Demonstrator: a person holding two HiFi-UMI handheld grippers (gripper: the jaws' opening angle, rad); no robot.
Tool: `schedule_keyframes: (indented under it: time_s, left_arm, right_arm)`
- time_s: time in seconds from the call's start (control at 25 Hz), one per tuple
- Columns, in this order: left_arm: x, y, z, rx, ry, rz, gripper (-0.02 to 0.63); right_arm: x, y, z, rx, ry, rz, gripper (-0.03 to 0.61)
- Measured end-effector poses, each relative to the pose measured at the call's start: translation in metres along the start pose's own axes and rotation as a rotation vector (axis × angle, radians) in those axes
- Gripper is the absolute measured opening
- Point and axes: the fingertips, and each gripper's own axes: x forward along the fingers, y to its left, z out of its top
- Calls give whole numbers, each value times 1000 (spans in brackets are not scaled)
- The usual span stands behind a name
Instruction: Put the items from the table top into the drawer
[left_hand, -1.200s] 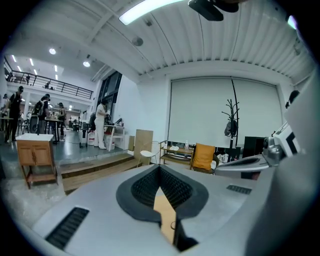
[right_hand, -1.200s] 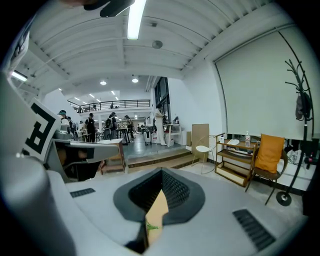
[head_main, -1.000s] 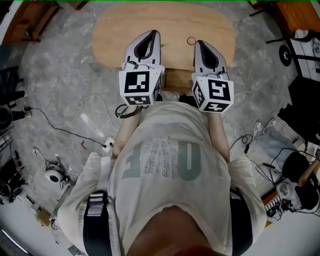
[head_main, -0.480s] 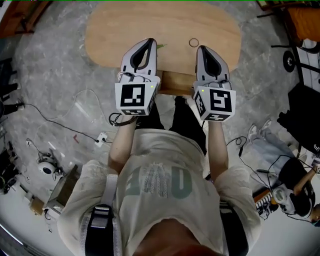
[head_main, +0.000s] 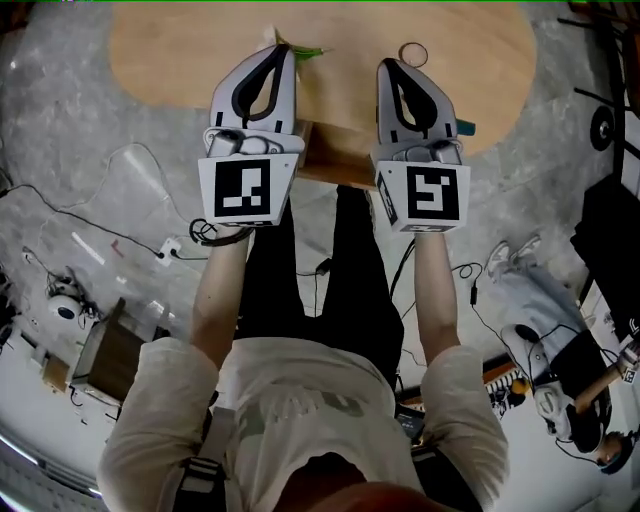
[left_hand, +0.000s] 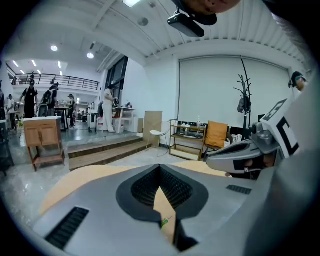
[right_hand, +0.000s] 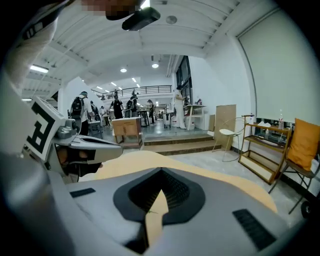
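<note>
**Entry: both grippers lowered to the wooden surface, fingers clenched, nothing held**

Change since the earlier frames: the left gripper (head_main: 284, 52) and right gripper (head_main: 388, 68) have dropped, and now lie low over the near half of the surface (head_main: 170, 55). The surface fills more of the head view. The person's dark trouser legs (head_main: 330, 290) now show.

Fingers: the left pair (left_hand: 100, 200) meet at the tips. The right pair (right_hand: 215, 210) do the same. Bare wood shows through each gap.

Task items:
- A small ring (head_main: 413, 54) lies on the surface just beyond the right gripper's tip.
- A green item (head_main: 308, 50) lies just beside the left tip; its kind is too small to tell.
- A teal object (head_main: 467, 127) lies at the near edge, half hidden by the right gripper.

Drawer (head_main: 335, 160): a wooden box under the near edge, between the grippers. Open or closed cannot be told.

Room:
- grey mottled floor (head_main: 90, 150) with trailing cables
- low steps (left_hand: 100, 150)
- shelf rack (left_hand: 187, 137)
- orange chair (left_hand: 216, 134)
- distant people
</note>
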Motion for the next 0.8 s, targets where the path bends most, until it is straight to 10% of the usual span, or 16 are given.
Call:
schedule_keyframes:
  time_s: [0.16,0.72,0.8]
  left_arm:
    - [9,12,-67,-24,59,15,6]
    - [6,20,-72,5,91,39,6]
    - [6,22,-69,3,66,37,6]
  right_arm:
    - [34,12,-57,-17,66,41,5]
    - [51,28,-74,-133,185,204,5]
    - [64,42,-89,-218,275,313,127]
